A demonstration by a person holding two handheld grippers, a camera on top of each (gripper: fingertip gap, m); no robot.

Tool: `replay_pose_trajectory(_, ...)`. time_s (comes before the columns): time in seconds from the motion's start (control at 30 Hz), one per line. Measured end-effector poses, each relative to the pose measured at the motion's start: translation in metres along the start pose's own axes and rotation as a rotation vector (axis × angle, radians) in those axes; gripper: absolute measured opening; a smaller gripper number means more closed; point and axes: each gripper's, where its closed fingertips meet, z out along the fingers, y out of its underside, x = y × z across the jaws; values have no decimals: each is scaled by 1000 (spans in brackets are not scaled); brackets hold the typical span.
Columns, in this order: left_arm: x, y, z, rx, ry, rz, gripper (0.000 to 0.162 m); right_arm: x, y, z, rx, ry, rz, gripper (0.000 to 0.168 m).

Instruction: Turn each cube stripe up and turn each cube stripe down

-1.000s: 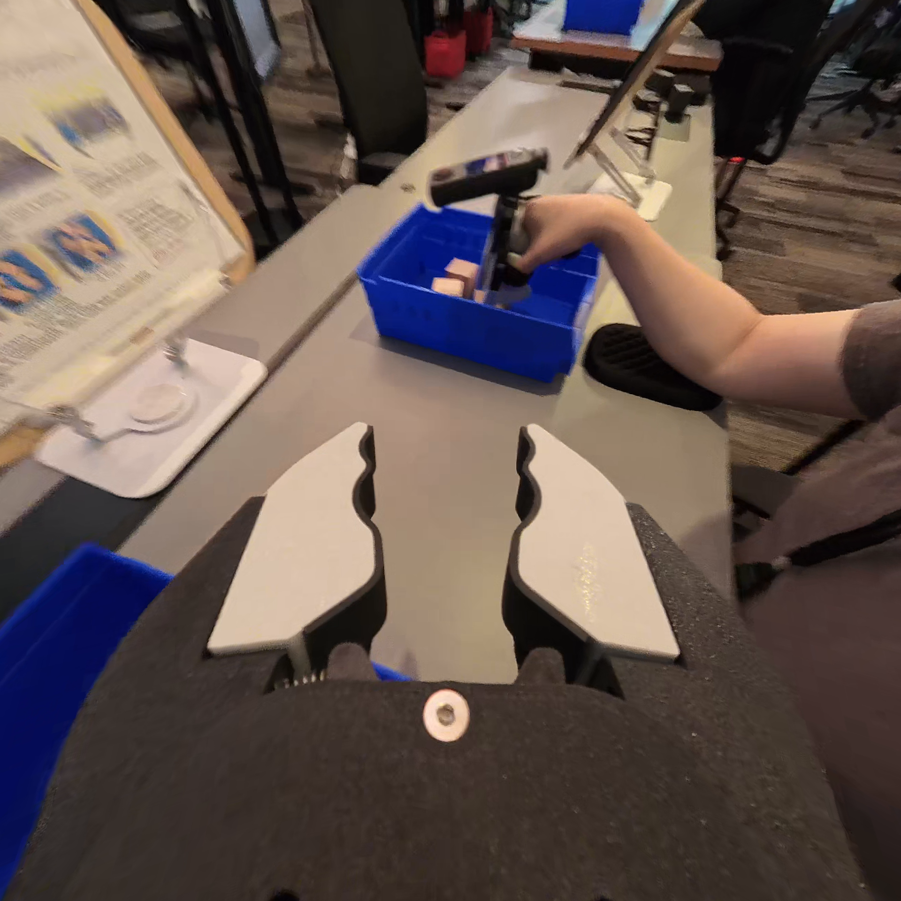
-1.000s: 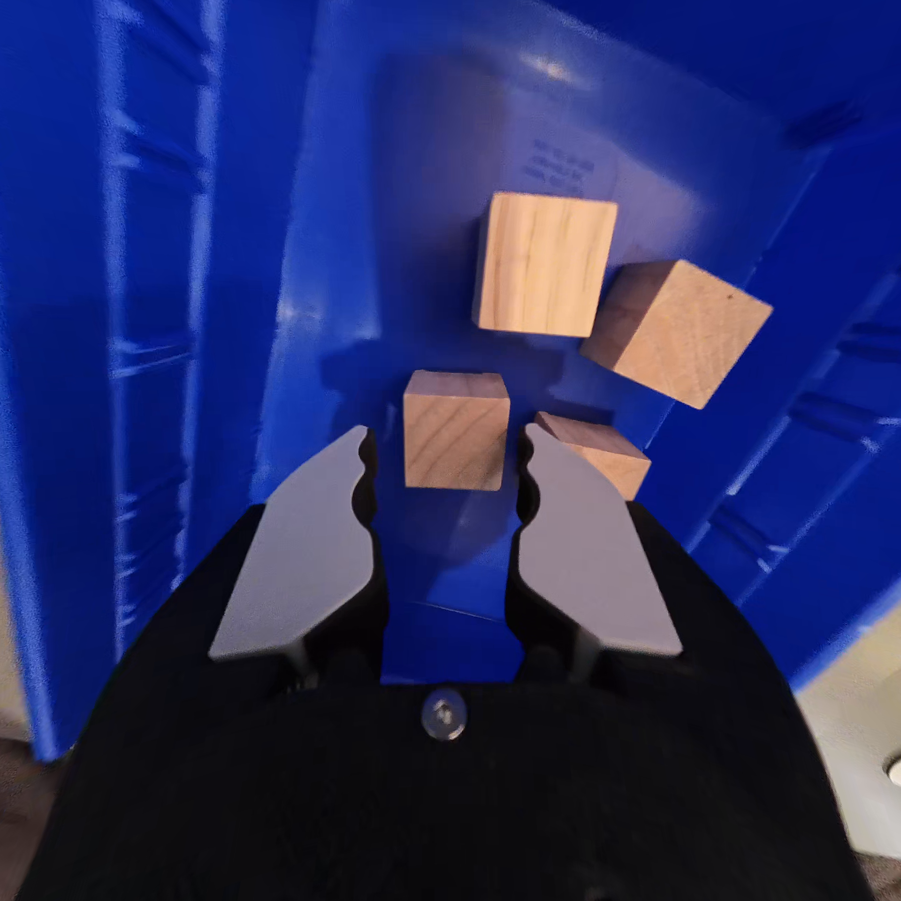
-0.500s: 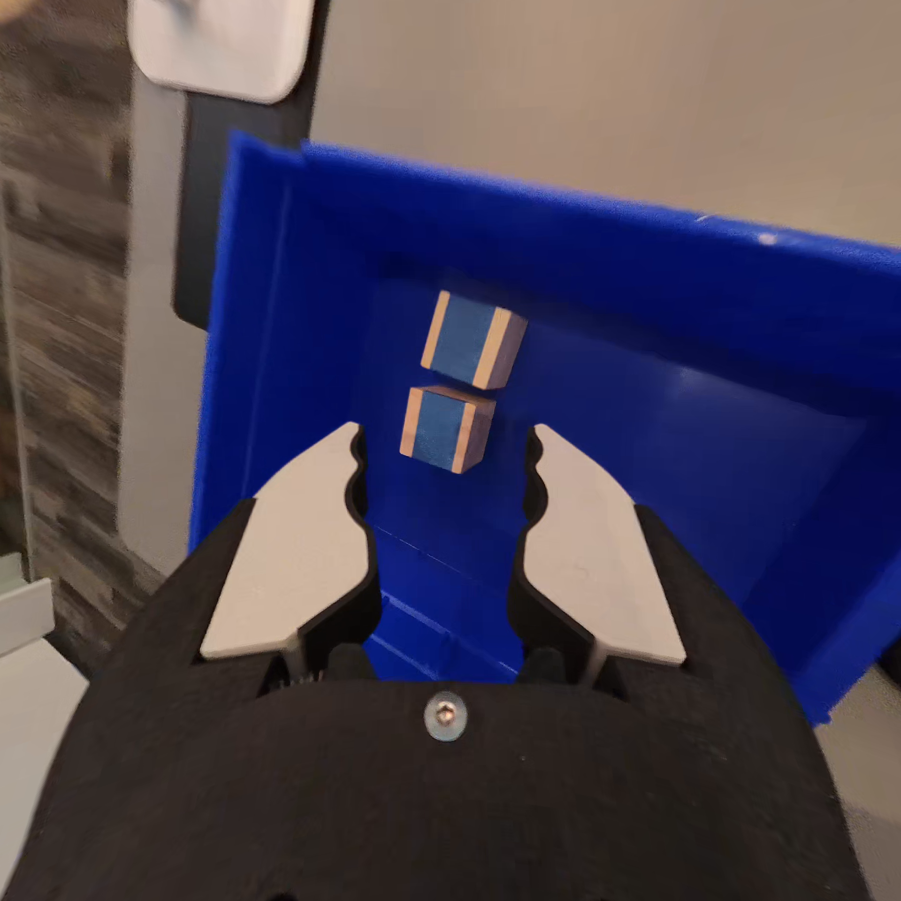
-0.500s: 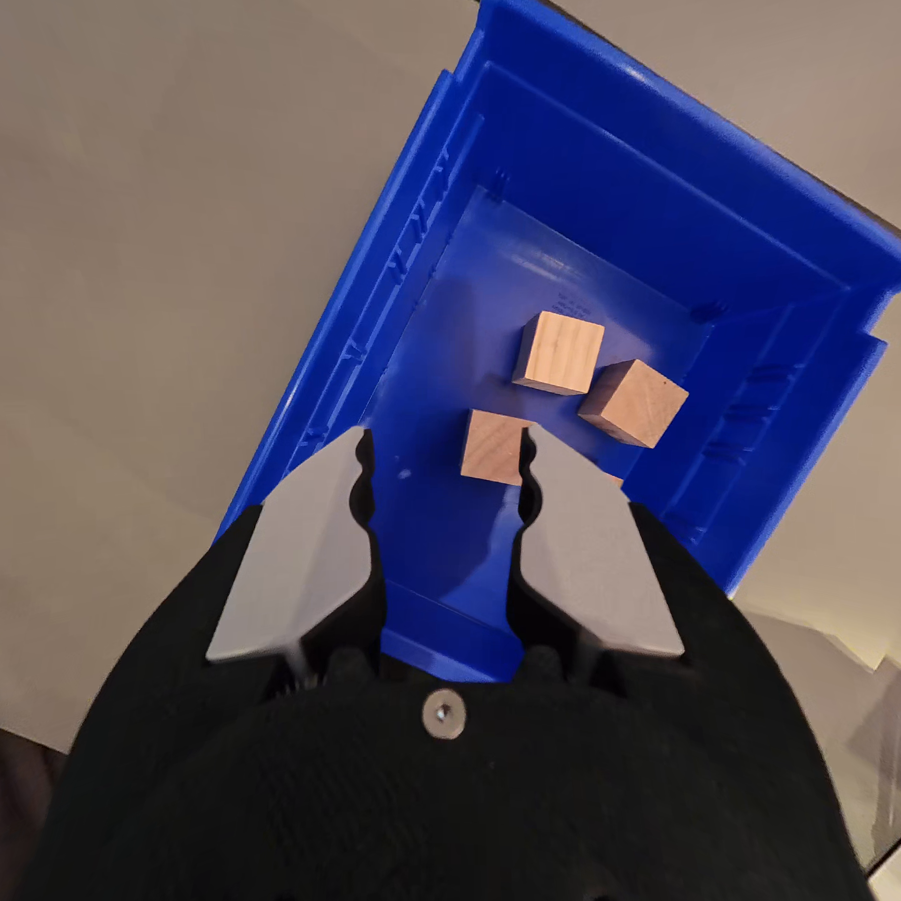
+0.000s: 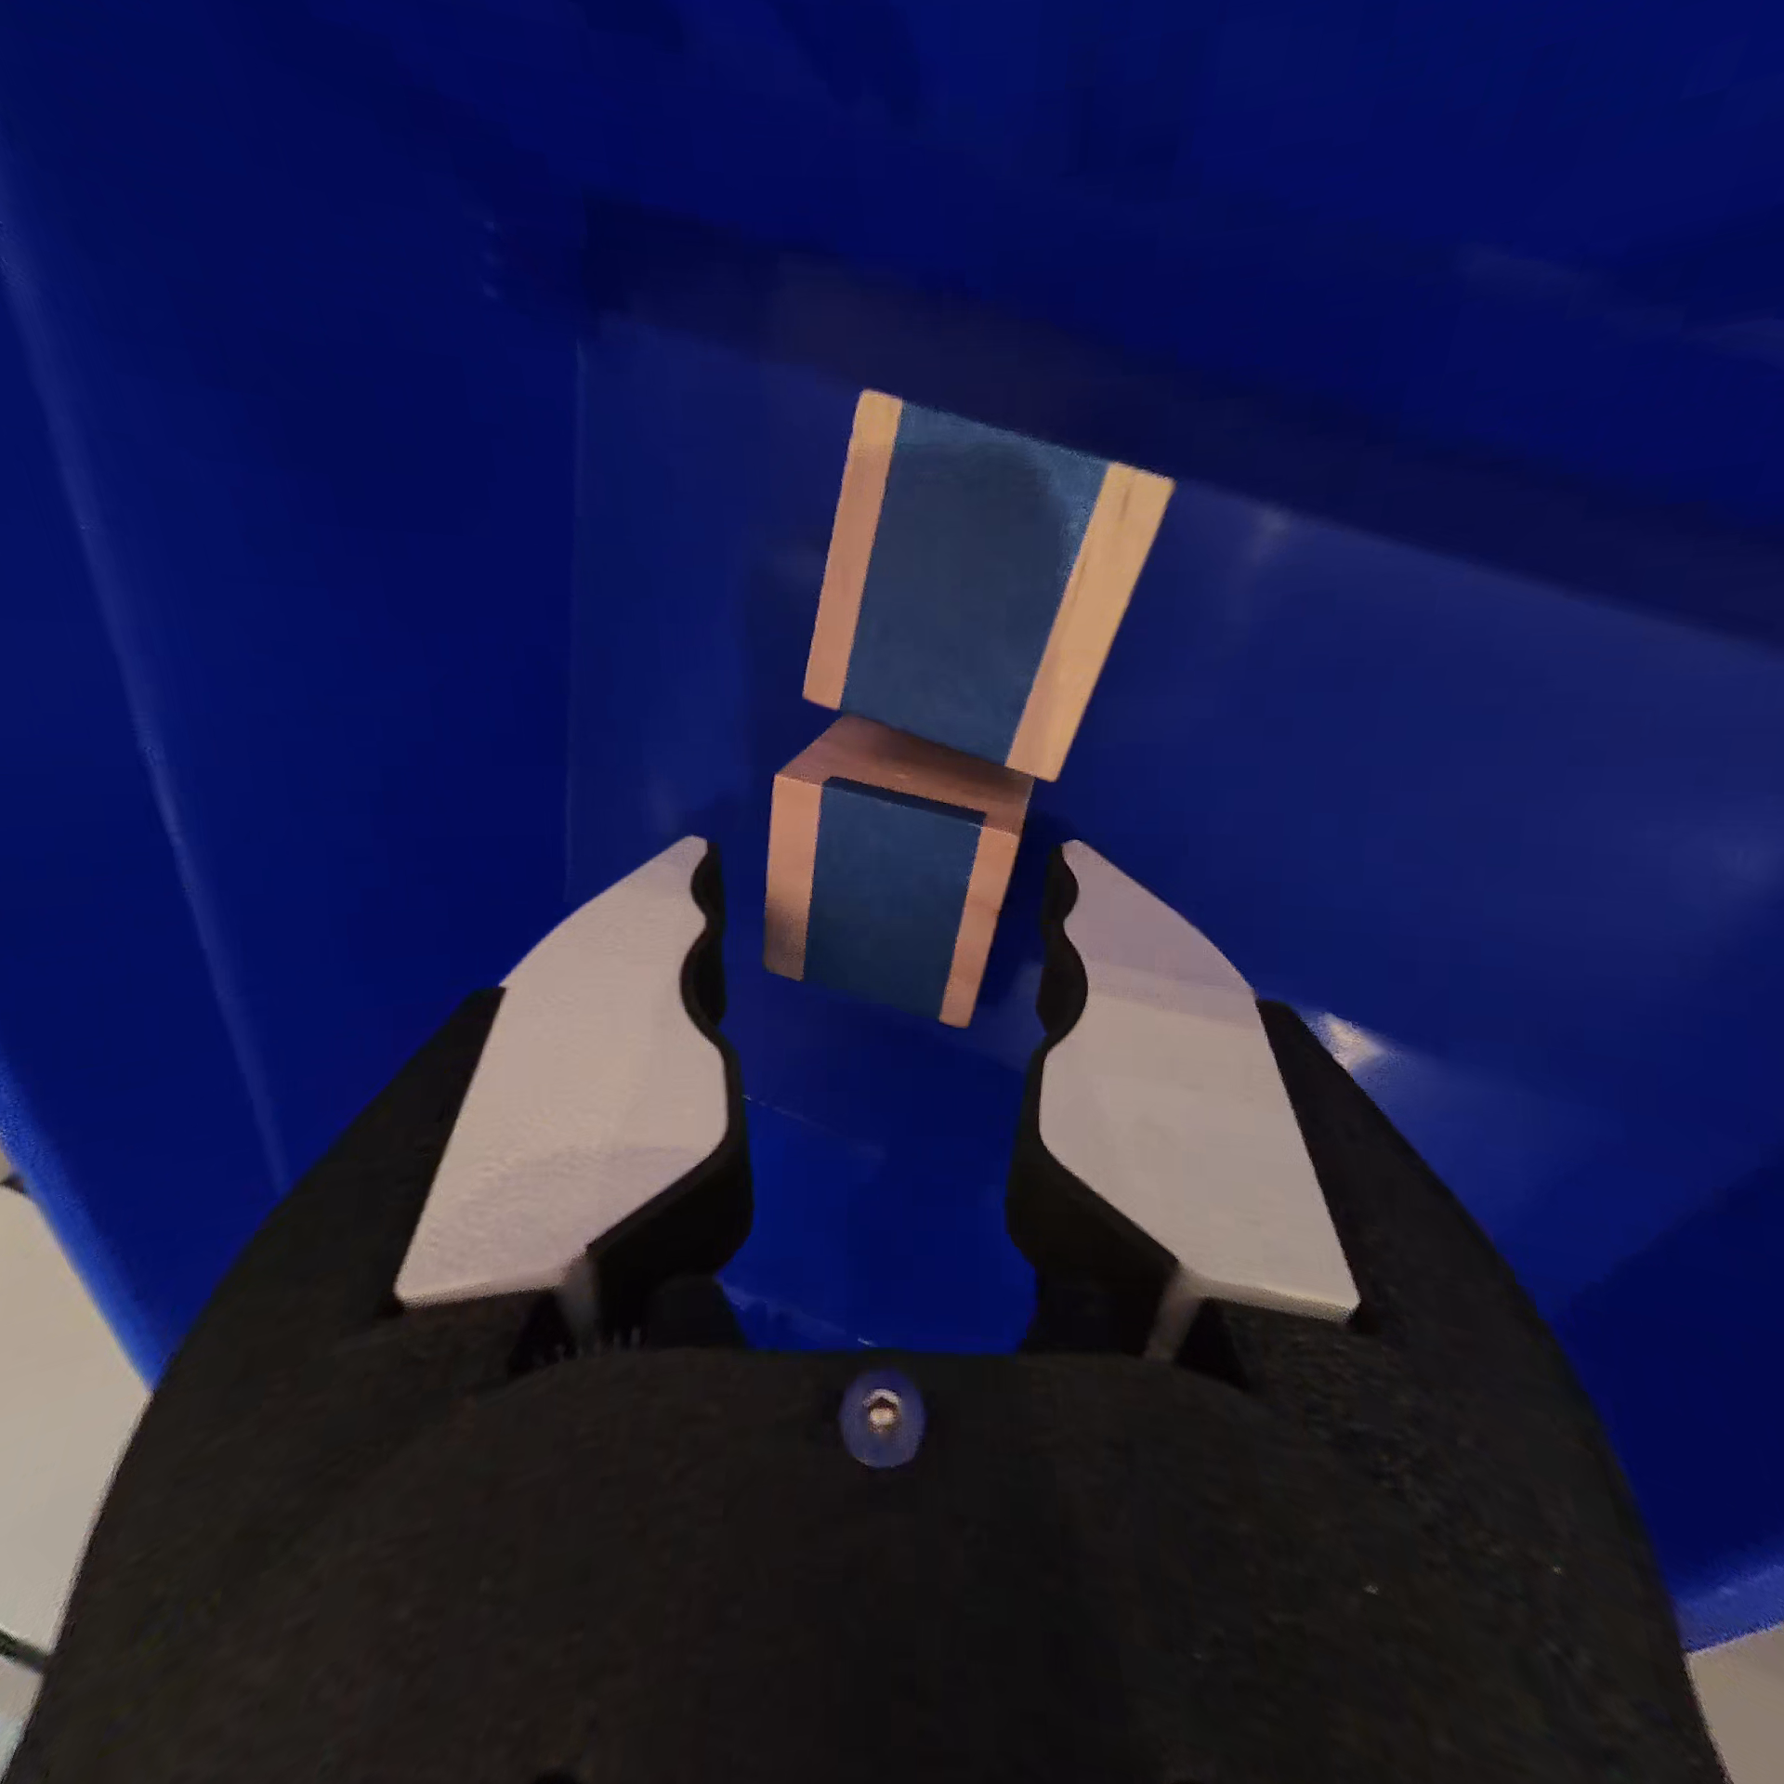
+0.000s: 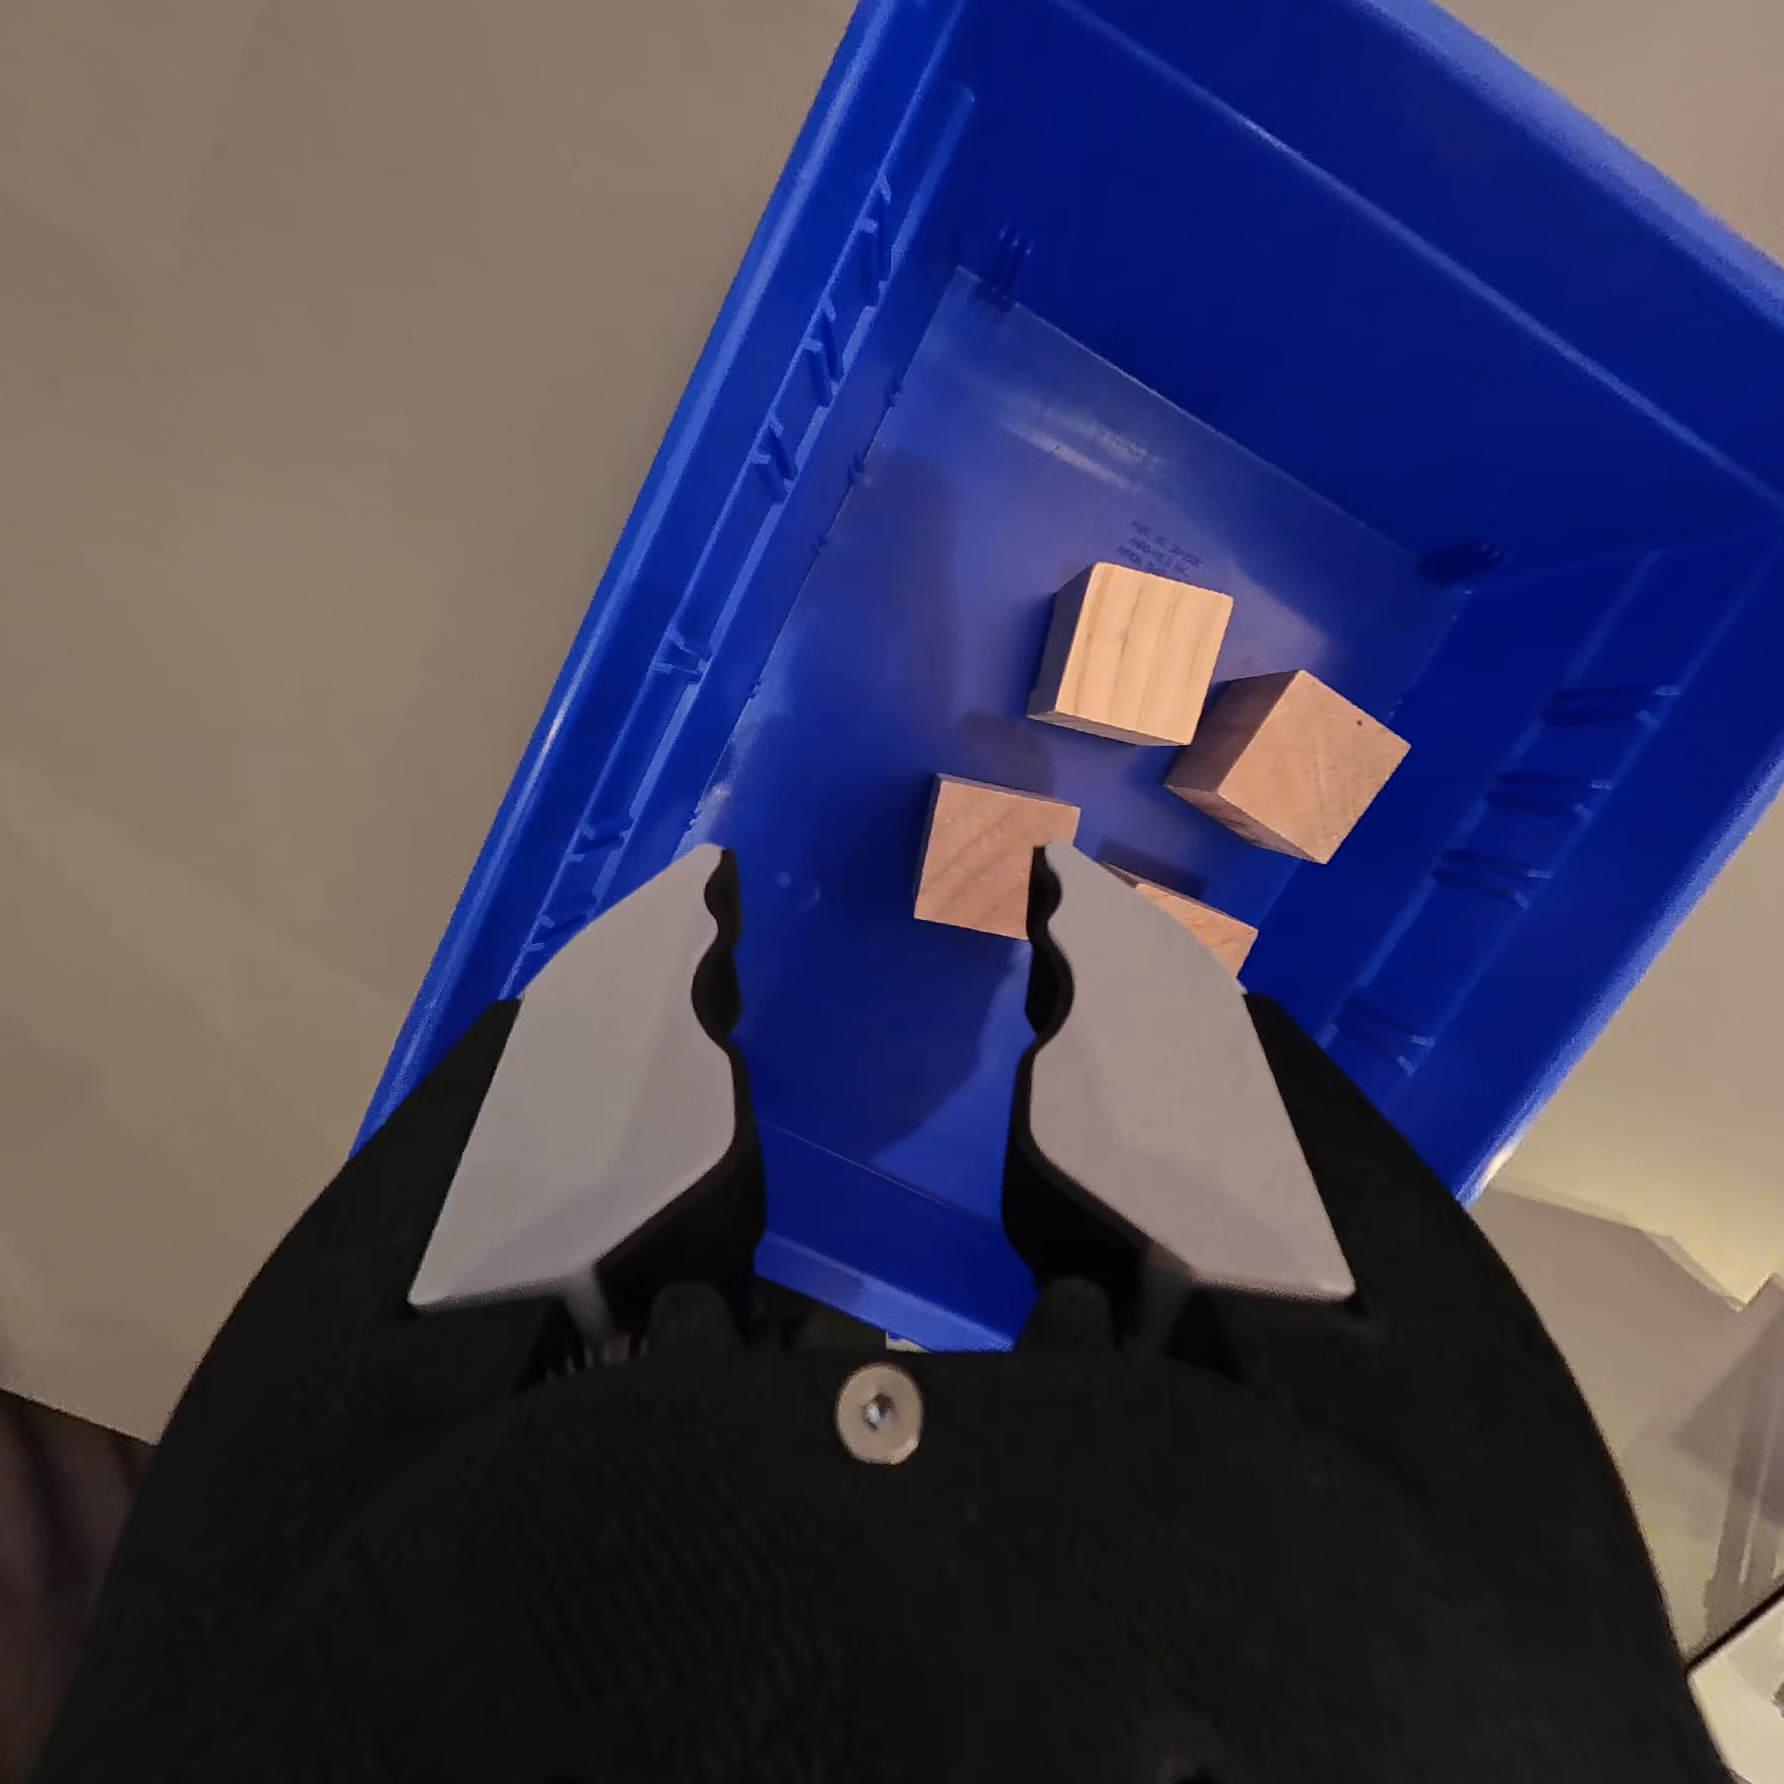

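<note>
- Left wrist view only: left gripper (image 5: 883, 859) low inside a blue bin (image 5: 338, 627), fingers spread wide, holding nothing.
- Near striped cube (image 5: 893, 893) sits on the bin floor just ahead of the fingertips, roughly centred on the gap, touching neither finger. Blue stripe faces the camera and wraps a little onto the adjoining face.
- Far striped cube (image 5: 985, 584) lies just behind it, stripe also showing, turned slightly askew; the two appear to touch at an edge.
- Right wrist view only: right gripper (image 6: 883, 859) above a second blue bin (image 6: 1207, 319) on a grey table (image 6: 338, 434), fingers wide apart and empty.
- Four wooden cubes on that bin's floor, no stripe visible on any face shown: pale cube (image 6: 1129, 666) farthest, angled cube (image 6: 1289, 763) at its right, touching or nearly so.
- Third cube (image 6: 985, 854) partly behind the right fingertip; fourth cube (image 6: 1197, 922) mostly hidden by that finger.
- Neither view shows the other gripper or the other bin.
</note>
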Motion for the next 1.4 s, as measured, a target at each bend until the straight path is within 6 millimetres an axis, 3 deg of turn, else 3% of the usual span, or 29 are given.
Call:
replay_pose_trajectory(0.2,-2,4,1,-33,14,-55,50,5,0,-2,3,18,0,58)
replay_pose_trajectory(0.3,-16,-2,-25,44,-48,-117,50,9,-5,-15,60,37,20,56)
replay_pose_trajectory(0.4,-45,-15,-84,213,-168,-230,50,22,-19,-43,193,138,41,55)
replay_pose_trajectory(0.5,-52,-53,-159,465,-166,-382,50,18,-59,-93,497,243,1,54)
replay_pose_trajectory(0.6,-26,-112,-225,750,30,-497,49,-31,-101,-154,928,278,-235,62)
replay_pose_trajectory(0.7,11,-162,-259,882,222,-511,49,-85,-113,-189,1227,292,-435,64)
replay_pose_trajectory(0.8,48,-202,-269,915,376,-482,49,-137,-113,-190,1324,190,-601,63)
replay_pose_trajectory(0.9,93,-234,-276,910,606,-454,49,-185,-107,-178,1370,152,-795,65)
replay_pose_trajectory(1.0,130,-257,-280,905,747,-418,49,-220,-104,-165,1395,184,-909,67)
replay_pose_trajectory(1.13,152,-277,-288,963,803,-399,49,-236,-107,-160,1451,260,-918,73)
replay_pose_trajectory(1.4,179,-282,-277,898,884,-342,49,-243,-108,-154,1452,243,-909,58)
